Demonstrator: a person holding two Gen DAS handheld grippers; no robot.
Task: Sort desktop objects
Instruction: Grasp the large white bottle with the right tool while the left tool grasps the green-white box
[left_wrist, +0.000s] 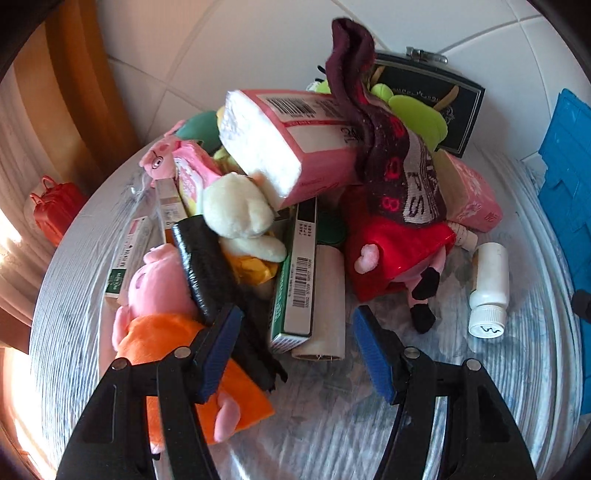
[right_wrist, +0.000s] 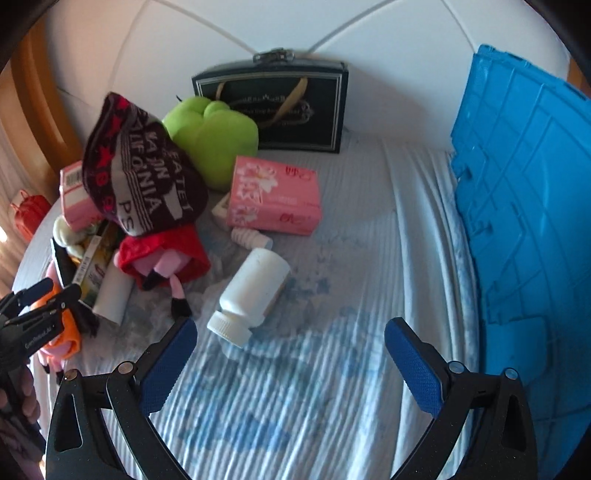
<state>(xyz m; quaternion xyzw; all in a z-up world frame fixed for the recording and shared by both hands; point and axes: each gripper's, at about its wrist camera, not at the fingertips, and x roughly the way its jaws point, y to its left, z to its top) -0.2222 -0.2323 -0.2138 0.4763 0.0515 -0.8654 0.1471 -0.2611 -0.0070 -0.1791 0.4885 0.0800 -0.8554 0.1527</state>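
A heap of odds and ends sits on a table covered with a pale striped cloth (right_wrist: 295, 406). The left gripper (left_wrist: 295, 350) hangs over the near edge of the heap with its blue fingers (left_wrist: 218, 354) spread wide and nothing between them; a green box (left_wrist: 295, 280) and a cardboard tube (left_wrist: 327, 295) lie just ahead of the gap, and a pink pig toy in orange (left_wrist: 166, 314) lies under the left finger. A dark knitted hat (left_wrist: 388, 147) drapes over a pink tissue pack (left_wrist: 288, 144) at the top of the pile. The right gripper (right_wrist: 291, 350) is also wide open and empty above bare cloth. A white bottle (right_wrist: 251, 291) lies on its side just beyond its left finger. A blue crate (right_wrist: 528, 240) stands at the right edge.
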